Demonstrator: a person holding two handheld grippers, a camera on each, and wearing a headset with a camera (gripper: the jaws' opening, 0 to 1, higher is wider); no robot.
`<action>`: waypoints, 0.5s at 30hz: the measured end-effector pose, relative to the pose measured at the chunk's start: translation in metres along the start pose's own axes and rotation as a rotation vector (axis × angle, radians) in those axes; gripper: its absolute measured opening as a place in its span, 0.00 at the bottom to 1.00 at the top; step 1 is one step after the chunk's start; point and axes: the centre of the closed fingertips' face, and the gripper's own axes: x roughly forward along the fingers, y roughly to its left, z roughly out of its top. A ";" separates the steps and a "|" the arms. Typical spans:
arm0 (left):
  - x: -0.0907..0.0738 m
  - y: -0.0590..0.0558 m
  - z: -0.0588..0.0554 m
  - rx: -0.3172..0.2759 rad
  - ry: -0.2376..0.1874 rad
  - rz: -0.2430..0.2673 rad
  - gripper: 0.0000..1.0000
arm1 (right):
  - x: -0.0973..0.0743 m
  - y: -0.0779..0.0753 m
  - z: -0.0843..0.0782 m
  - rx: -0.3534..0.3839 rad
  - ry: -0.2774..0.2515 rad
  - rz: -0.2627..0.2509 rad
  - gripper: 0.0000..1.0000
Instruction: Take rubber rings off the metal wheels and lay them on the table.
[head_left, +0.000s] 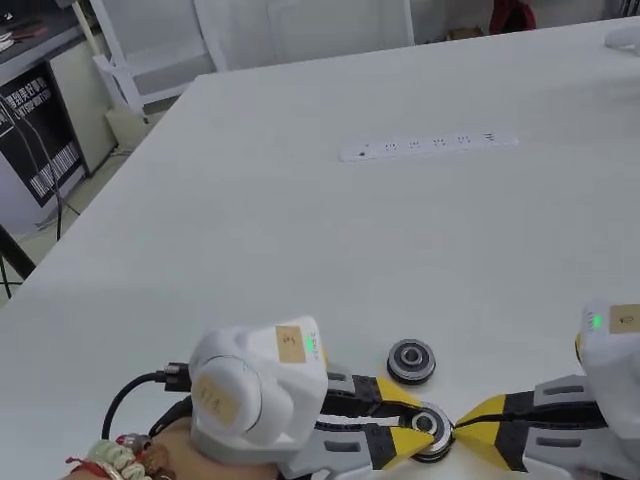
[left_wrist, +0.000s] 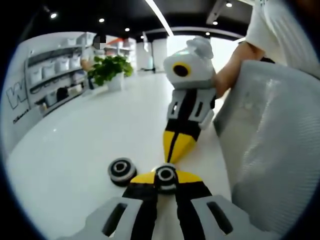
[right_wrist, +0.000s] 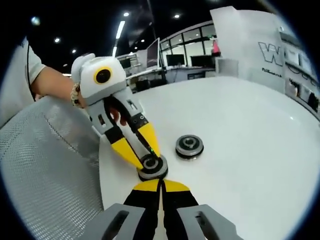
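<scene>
Our left gripper (left_wrist: 166, 176) clamps a wheel (right_wrist: 152, 166); our right gripper (right_wrist: 161, 186), jaws closed, touches its edge. A spare wheel (head_left: 411, 360) sits nearby on the table (head_left: 300, 230).

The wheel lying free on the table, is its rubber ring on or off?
On. In the head view a black rubber ring encircles the free metal wheel.

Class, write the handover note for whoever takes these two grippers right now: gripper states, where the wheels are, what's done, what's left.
Left gripper: shut on the near wheel, close to the table edge.
Right gripper: jaws together, tip at that wheel's rim; any grip on its rubber ring is unclear.
Second wheel: flat on the table just beyond, apart.
Done: nothing; both wheels look ringed.
Left: both rings off and laid down.
</scene>
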 end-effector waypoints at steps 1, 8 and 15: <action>0.000 0.000 0.000 0.001 0.000 0.001 0.14 | 0.000 0.001 0.000 0.007 0.000 0.001 0.00; 0.001 0.000 0.001 0.001 -0.002 0.002 0.14 | 0.000 -0.002 -0.001 0.251 -0.029 0.042 0.00; 0.001 0.000 0.001 0.000 -0.008 0.004 0.14 | -0.003 -0.005 0.000 0.620 -0.102 0.117 0.00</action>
